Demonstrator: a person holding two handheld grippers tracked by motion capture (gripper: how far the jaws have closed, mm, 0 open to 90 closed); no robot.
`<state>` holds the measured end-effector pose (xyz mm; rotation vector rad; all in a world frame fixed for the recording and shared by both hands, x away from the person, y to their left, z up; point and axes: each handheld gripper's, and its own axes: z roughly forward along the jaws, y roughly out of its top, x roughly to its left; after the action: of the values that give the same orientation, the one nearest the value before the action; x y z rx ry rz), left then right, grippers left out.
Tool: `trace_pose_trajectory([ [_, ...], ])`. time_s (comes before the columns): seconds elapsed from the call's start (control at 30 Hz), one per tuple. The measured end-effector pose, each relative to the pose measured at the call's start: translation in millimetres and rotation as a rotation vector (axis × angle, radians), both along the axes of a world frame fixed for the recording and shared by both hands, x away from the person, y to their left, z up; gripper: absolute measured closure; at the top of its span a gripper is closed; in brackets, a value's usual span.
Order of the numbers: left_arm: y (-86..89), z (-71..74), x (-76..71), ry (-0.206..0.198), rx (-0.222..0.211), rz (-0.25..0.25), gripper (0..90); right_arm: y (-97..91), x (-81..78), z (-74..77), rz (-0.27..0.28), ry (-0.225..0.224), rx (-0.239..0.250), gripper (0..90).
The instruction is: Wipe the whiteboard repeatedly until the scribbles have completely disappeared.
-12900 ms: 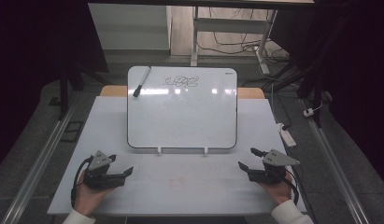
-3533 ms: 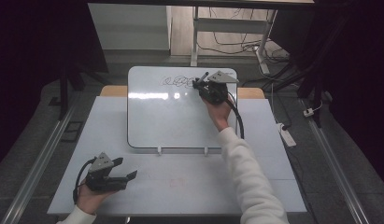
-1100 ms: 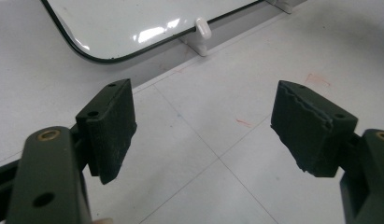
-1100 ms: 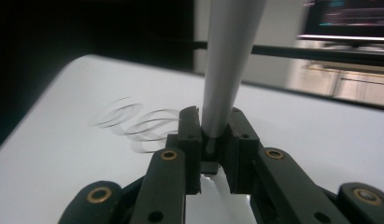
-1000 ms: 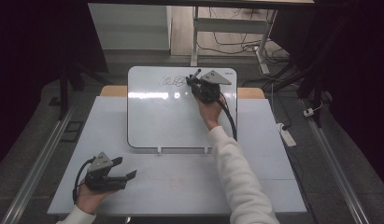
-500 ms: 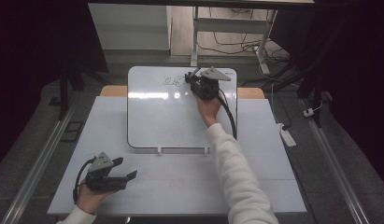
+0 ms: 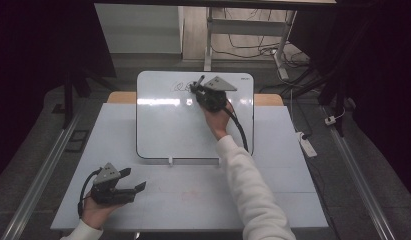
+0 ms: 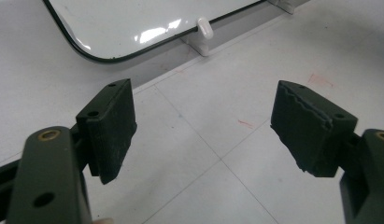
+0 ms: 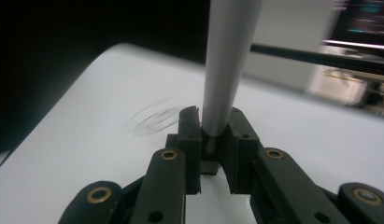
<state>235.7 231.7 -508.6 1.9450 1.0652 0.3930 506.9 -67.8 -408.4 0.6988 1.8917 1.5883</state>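
Note:
A white whiteboard (image 7: 168, 130) lies at the back of the pale table (image 7: 273, 190), with dark scribbles (image 7: 179, 87) near its top edge. My right gripper (image 7: 197, 89) is over the board's top, just right of the scribbles, shut on a grey marker (image 7: 199, 80). In the right gripper view the marker (image 9: 227, 60) rises upright from between the jaws of the gripper (image 9: 213, 126), and a faint scribble (image 9: 150, 120) shows on the board (image 9: 87, 140) beyond. My left gripper (image 7: 135, 181) rests at the table's front left, open and holding nothing (image 8: 203, 121).
Small white feet (image 7: 170, 161) (image 8: 205, 29) sit at the board's near edge (image 8: 133, 18). Faint red marks (image 8: 320, 79) stain the table. Metal rails (image 7: 38, 175) run along both sides of the table, and a power strip (image 7: 306, 145) lies on the floor at the right.
Long ago the marker lay at the board's top left and my right gripper rested at the front right. Over the last second the right gripper edged slightly left along the scribbles. The left stayed still.

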Motion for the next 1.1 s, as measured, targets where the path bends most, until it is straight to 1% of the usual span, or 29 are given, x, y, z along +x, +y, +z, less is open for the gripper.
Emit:
trace_pose_trajectory([
  [0.03,-0.1,0.2,-0.7,-0.001,-0.001,0.001,22.7,-7.4,5.4,4.7,-0.048,0.007,0.045,78.5],
  [0.07,0.1,0.5,-1.2,-0.002,-0.003,0.000,22.7,-14.3,10.7,9.0,-0.077,0.014,0.086,78.5],
  [0.1,0.6,0.5,-1.4,-0.003,-0.003,0.001,22.7,-18.9,15.0,12.3,-0.086,0.018,0.106,78.5],
  [0.13,1.1,0.3,-1.1,-0.002,-0.004,0.003,22.7,-20.5,16.4,14.2,-0.091,0.017,0.110,78.5],
  [0.17,1.4,-0.1,-0.3,0.000,-0.005,0.003,22.8,-18.5,15.5,13.8,-0.079,0.018,0.100,78.5],
  [0.23,1.4,-0.7,1.3,0.003,-0.003,0.002,22.8,-5.5,10.0,8.1,-0.005,0.011,0.021,78.5],
  [0.27,0.9,-0.9,1.7,0.004,-0.003,0.002,22.7,1.6,7.2,5.0,0.035,0.017,-0.016,78.5],
  [0.3,0.2,-1.1,1.8,0.005,-0.002,-0.001,22.8,6.5,5.5,3.0,0.063,0.020,-0.034,78.5],
  [0.33,-0.3,-1.1,1.3,0.005,0.001,-0.003,22.7,7.7,4.9,3.5,0.061,0.013,-0.044,78.5],
  [0.37,-0.5,-1.0,0.8,0.004,0.003,-0.004,22.8,5.2,7.3,5.6,0.053,0.011,-0.033,78.5],
  [0.4,-0.7,-0.7,0.2,0.003,0.003,-0.002,22.8,0.0,10.6,8.6,0.014,0.008,-0.004,78.5],
  [0.43,-0.6,-0.3,-0.4,0.001,0.001,-0.001,22.7,-12.8,17.7,14.3,-0.059,0.014,0.080,78.5],
  [0.47,-0.4,0.0,-0.7,-0.001,-0.002,0.000,22.7,-12.8,17.7,14.3,-0.059,0.014,0.080,78.5],
  [0.5,0.1,0.2,-0.5,0.000,-0.004,-0.002,22.8,-15.8,19.7,14.8,-0.062,0.028,0.104,78.5],
  [0.53,0.5,0.1,-0.1,-0.001,-0.003,-0.002,22.7,-14.5,19.0,13.3,-0.058,0.030,0.098,78.5],
  [0.57,0.7,-0.2,0.4,0.000,-0.004,-0.001,22.8,-10.1,15.8,11.1,-0.034,0.024,0.056,78.5],
  [0.63,0.9,-0.9,1.7,0.003,-0.003,-0.001,22.7,2.7,7.4,5.1,0.049,0.018,-0.022,78.5],
  [0.67,0.7,-1.1,1.9,0.005,-0.003,-0.003,22.7,8.3,3.7,2.5,0.086,0.026,-0.045,78.5],
  [0.7,0.4,-1.2,1.7,0.005,-0.001,-0.005,22.7,11.8,1.2,0.9,0.105,0.026,-0.062,78.5],
  [0.73,0.1,-1.0,1.2,0.004,0.001,-0.005,22.8,12.5,0.9,1.1,0.100,0.017,-0.078,78.5],
  [0.77,0.0,-0.7,0.6,0.003,0.002,-0.005,22.8,11.1,3.5,2.2,0.098,0.019,-0.070,78.5],
  [0.8,0.0,-0.3,0.0,0.001,0.000,-0.004,22.7,7.9,6.4,4.1,0.069,0.010,-0.050,78.5],
  [0.83,0.2,0.1,-0.6,-0.002,-0.001,-0.002,22.7,3.2,9.6,7.2,0.024,-0.001,-0.022,78.5],
  [0.87,0.6,0.5,-0.7,-0.002,-0.003,-0.002,22.7,-1.7,12.9,9.7,-0.005,0.003,0.022,78.5],
  [0.9,1.1,0.7,-0.7,-0.005,-0.004,-0.002,22.7,-4.4,14.6,10.3,-0.008,0.022,0.053,78.5],
  [0.93,1.6,0.8,-0.5,-0.004,-0.004,-0.004,22.7,-2.5,12.8,8.7,-0.008,0.020,0.047,78.5],
  [1.03,1.9,0.1,0.8,-0.001,-0.008,-0.003,22.7,15.0,0.0,-1.3,0.091,0.013,-0.060,78.5],
  [1.07,1.7,-0.2,1.1,0.001,-0.007,-0.003,22.7,18.4,-3.5,-2.7,0.101,-0.001,-0.088,78.5],
  [1.1,1.6,-0.2,0.9,0.001,-0.003,-0.005,22.7,18.3,-3.7,-2.0,0.098,-0.006,-0.095,78.5],
])
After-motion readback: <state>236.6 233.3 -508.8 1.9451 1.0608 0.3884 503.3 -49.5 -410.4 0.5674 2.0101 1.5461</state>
